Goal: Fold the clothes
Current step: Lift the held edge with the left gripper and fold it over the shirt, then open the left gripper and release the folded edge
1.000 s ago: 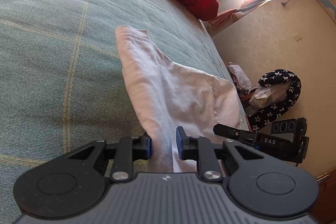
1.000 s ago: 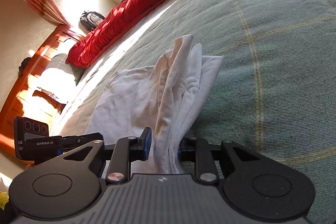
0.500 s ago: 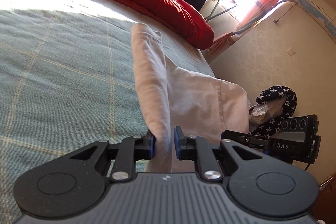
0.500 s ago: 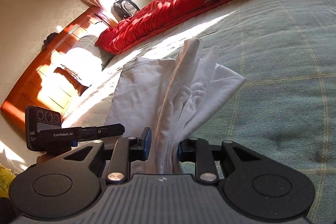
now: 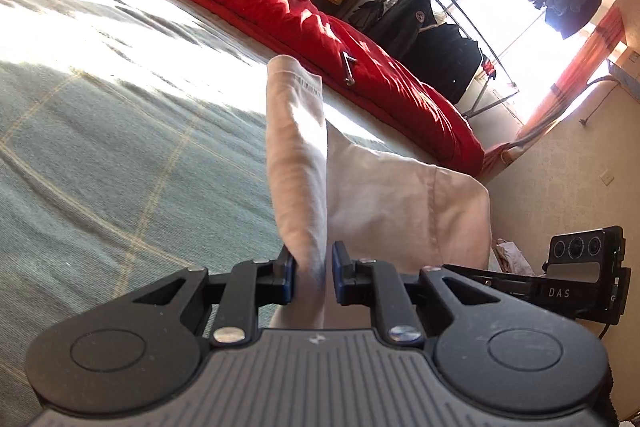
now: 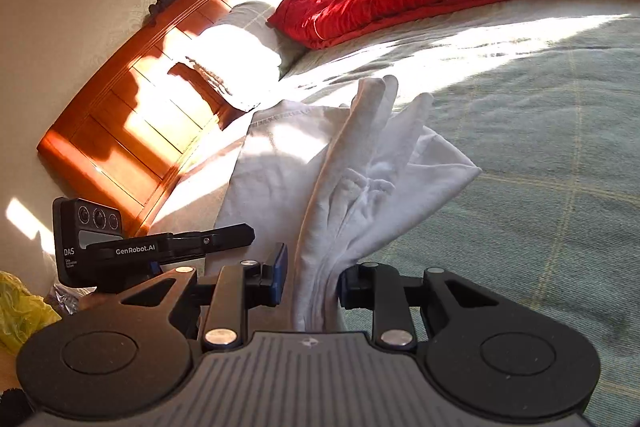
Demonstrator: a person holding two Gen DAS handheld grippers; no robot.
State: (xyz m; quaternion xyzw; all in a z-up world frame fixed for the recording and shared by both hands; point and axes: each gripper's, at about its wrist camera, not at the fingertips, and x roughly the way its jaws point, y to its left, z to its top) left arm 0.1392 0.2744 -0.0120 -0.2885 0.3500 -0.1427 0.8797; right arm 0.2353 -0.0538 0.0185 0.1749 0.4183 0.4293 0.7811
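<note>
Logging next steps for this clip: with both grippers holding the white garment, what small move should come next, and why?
Probably carry both held edges forward over the part lying on the bed, then lower. The left gripper and right gripper each pinch the white garment, raised above the green bedspread.

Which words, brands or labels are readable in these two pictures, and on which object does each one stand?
"DAS" – on the black camera module of the right gripper, seen from the left wrist.
"GenRobot.AI" – on the black arm of the left gripper, seen from the right wrist.
"DAS" – on that gripper's camera module; the small lines under it are too small to read.
Nothing else carries readable text.
</note>
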